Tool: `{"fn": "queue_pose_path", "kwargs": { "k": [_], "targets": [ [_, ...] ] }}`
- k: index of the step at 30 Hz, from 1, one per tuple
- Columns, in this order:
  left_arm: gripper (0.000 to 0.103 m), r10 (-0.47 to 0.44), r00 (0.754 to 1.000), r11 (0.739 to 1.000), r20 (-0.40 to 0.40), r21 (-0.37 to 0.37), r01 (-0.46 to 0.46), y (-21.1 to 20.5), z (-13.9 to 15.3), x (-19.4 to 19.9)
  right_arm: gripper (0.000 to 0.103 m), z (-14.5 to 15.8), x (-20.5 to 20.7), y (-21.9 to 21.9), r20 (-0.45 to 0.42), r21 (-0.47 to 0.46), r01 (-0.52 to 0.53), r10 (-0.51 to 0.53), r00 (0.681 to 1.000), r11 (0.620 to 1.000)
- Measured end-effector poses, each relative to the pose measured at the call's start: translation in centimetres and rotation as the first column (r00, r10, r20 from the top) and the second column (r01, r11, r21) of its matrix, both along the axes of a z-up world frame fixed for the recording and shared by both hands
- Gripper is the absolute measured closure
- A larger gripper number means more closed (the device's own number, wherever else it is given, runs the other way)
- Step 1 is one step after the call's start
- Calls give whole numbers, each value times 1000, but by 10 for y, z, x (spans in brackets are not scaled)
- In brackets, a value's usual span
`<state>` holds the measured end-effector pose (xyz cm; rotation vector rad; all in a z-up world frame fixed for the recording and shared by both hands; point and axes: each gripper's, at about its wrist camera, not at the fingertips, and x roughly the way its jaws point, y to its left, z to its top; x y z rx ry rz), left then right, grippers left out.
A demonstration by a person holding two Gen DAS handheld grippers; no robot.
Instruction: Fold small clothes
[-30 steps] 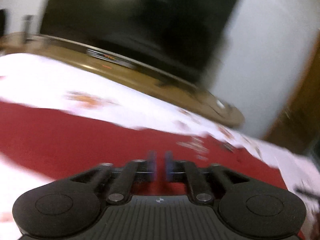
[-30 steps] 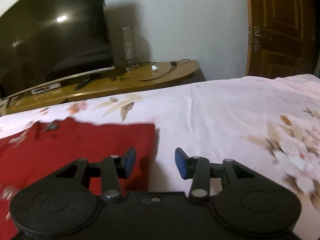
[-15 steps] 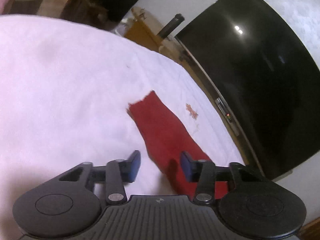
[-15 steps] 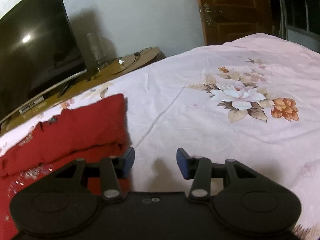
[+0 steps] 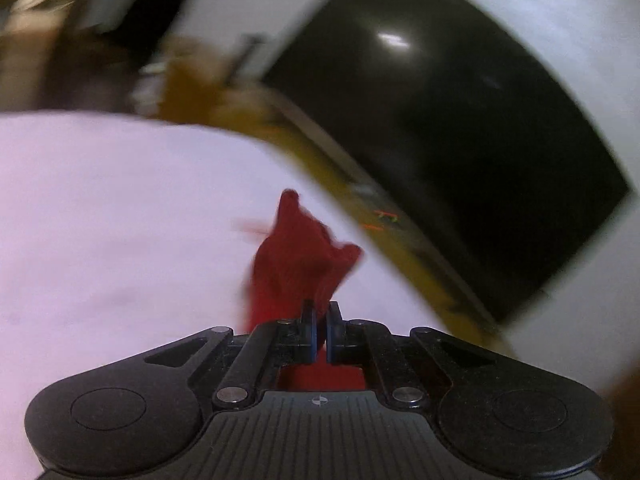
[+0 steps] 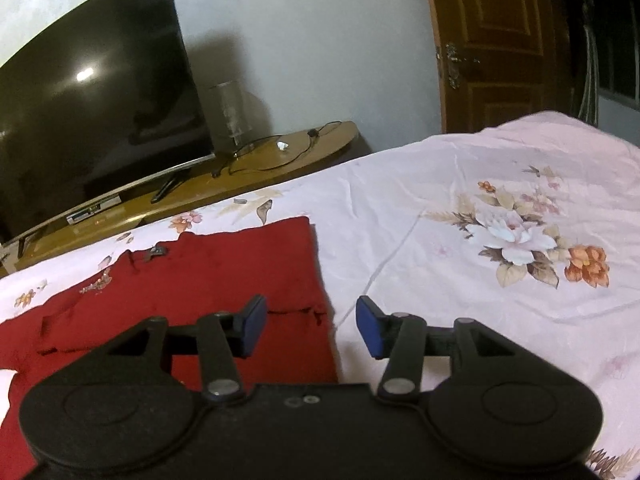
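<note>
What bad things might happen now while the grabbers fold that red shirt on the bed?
1. The left gripper pinches only a small bunch of the red shirt, and the view is blurred, so the cloth might slip out.
2. The right gripper has its jaws open beside the shirt's edge, holding nothing, so the laid part may drag and wrinkle.
3. The bedsheet looks loose and could get pinched too.

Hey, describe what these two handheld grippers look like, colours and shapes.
The left gripper and right gripper are matte black plastic, with two round lobes, angular linkage arms on silver pivot pins, and blue finger pads. The left body is ribbed. No cables or sleeves show.
</note>
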<state>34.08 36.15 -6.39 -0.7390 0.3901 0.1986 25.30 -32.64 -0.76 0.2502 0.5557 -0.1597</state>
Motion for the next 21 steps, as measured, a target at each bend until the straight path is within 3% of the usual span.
{"fn": "queue_pose_path", "kwargs": {
  "k": [2,5,9,15,17,18,20,21],
  "targets": [
    [99,-109,993,993,54,47,107,-51,26,17,54,-5,1,-4,-1,20,2,-2,1000,1000],
    [99,-252,961,966,117,92,242,-137,54,34,54,-14,4,-11,-3,48,-3,3,1000,999],
    [99,-435,892,896,122,151,417,-256,70,60,54,-23,4,-25,6,74,-9,9,1000,997],
    [99,-627,777,757,-46,201,622,-424,30,93,54,-33,-4,-68,-3,138,8,-8,1000,990],
    [99,-654,744,715,-135,211,666,-468,6,100,54,-35,-11,-85,-12,162,30,-28,1000,986],
    [99,-661,722,682,-206,236,692,-490,-7,104,54,-36,-13,-91,-17,167,38,-36,999,985],
    [98,-645,707,649,-290,280,707,-518,-24,95,48,-38,-17,-101,-25,183,49,-45,999,982],
    [77,-643,717,635,-270,336,696,-525,-22,83,46,-39,-17,-105,-26,201,48,-44,999,978]
  ]
}}
